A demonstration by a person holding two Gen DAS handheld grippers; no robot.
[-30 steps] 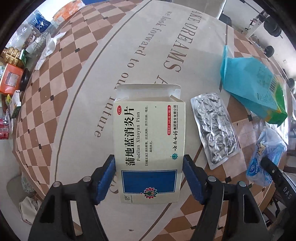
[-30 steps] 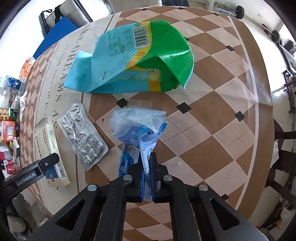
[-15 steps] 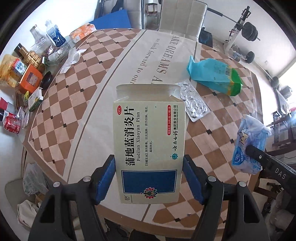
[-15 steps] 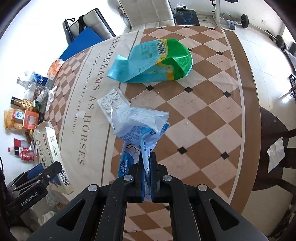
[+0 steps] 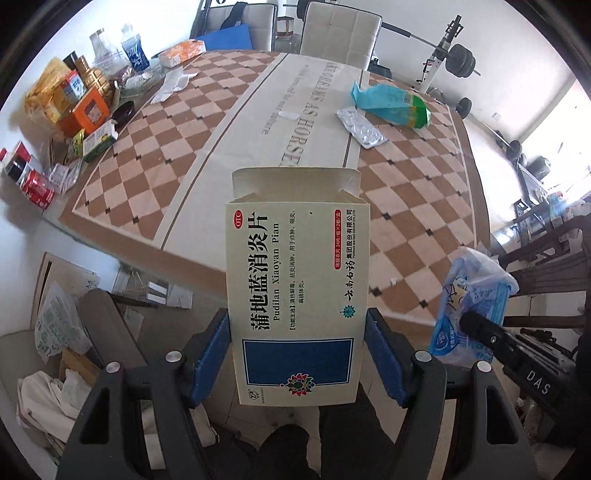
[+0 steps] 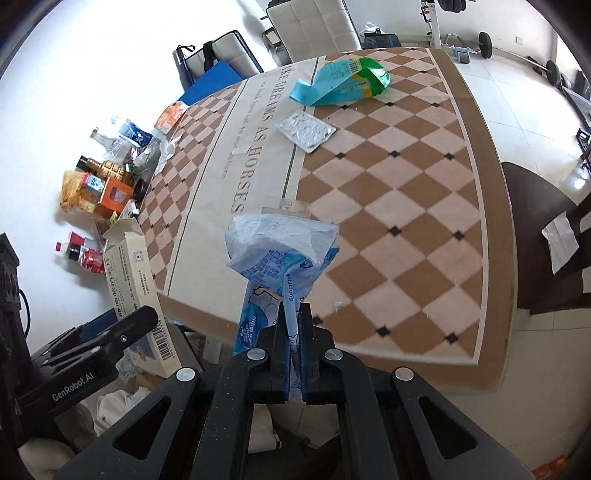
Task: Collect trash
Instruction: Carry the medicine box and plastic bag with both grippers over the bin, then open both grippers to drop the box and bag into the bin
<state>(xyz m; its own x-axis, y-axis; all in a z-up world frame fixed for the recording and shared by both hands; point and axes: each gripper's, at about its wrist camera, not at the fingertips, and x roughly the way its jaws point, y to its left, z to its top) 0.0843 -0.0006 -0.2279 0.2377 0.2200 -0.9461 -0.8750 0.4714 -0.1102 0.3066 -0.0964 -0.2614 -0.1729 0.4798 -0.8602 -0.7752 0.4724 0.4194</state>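
Note:
My left gripper (image 5: 297, 352) is shut on a cream medicine box (image 5: 297, 288) with a blue panel and an open top flap; its blue pads press both sides. The box hangs over the table's near edge and the floor. My right gripper (image 6: 294, 345) is shut on a crumpled blue-and-clear plastic wrapper (image 6: 282, 254), held above the near edge of the table. The wrapper (image 5: 471, 306) and the box (image 6: 135, 284) each show in the other view. On the far side of the checkered tablecloth (image 5: 406, 206) lie a silver blister pack (image 5: 361, 127) and a blue-green bag (image 5: 393, 105).
Bottles, cans and snack boxes (image 5: 74, 107) crowd the table's left end. Bags, paper and cardboard (image 5: 55, 354) lie on the floor below the near edge. White chairs (image 5: 338, 33) and a barbell rack (image 5: 450, 55) stand behind the table; a dark chair (image 6: 546, 236) is at the right.
Both grippers have pulled back and up from the table with their loads. The table has shrunk in both views, and its near edge and the floor clutter have come into sight.

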